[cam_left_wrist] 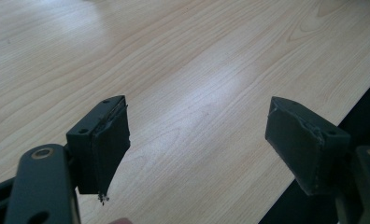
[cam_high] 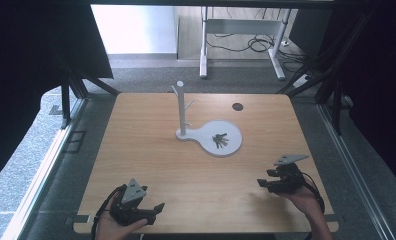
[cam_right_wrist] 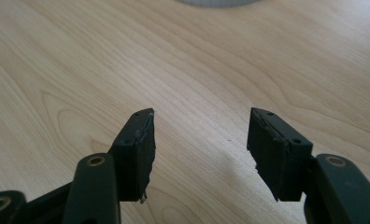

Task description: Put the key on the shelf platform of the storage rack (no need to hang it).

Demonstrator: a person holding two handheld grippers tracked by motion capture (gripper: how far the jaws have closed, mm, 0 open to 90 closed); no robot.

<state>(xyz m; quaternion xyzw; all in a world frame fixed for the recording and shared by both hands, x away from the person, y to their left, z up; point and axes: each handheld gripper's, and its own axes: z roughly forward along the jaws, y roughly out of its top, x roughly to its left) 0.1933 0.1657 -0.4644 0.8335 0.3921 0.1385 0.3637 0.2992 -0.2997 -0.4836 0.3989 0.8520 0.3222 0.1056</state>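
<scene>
A white stand with an upright post and small side pegs rises from a flat white base past the middle of the wooden table. A dark bunch of keys lies on that base. My left gripper rests by the near left edge, jaws wide apart over bare wood. My right gripper sits at the near right, pointing left towards the table's middle, open with nothing between its jaws. The rim of the white base peeks in at the top of the right gripper view.
A small dark round spot marks the table's far right. The table's near edge drops off just right of my left gripper. Beyond the table stand white desk legs and loose cables on the floor.
</scene>
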